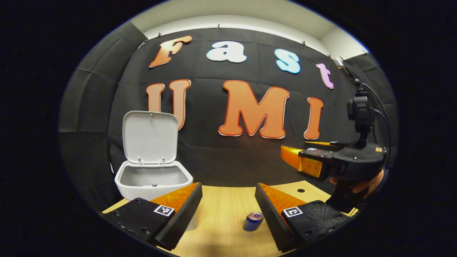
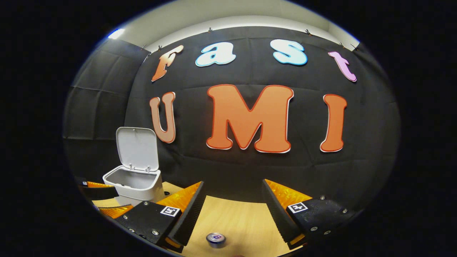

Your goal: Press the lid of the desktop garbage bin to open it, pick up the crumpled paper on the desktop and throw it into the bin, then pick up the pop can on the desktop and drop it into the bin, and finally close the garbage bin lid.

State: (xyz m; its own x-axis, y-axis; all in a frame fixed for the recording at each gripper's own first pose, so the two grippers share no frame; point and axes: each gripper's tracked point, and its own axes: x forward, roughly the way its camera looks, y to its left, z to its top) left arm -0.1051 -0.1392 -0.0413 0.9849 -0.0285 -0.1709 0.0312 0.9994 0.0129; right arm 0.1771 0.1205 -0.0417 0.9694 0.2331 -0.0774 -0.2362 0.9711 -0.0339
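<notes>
The white bin stands on the wooden table at the left with its lid swung up. A blue pop can lies on its side on the table between my left gripper's open fingers, a little nearer the right one. In the right gripper view the bin is at the left, lid up, and the can sits low between my right gripper's open fingers. The right gripper also hangs above the table at the right of the left gripper view, held by a hand.
The wooden table runs back to the black cloth wall. A small dark hole marks the table near the right. Part of the left gripper shows at the far left of the right gripper view, beside the bin.
</notes>
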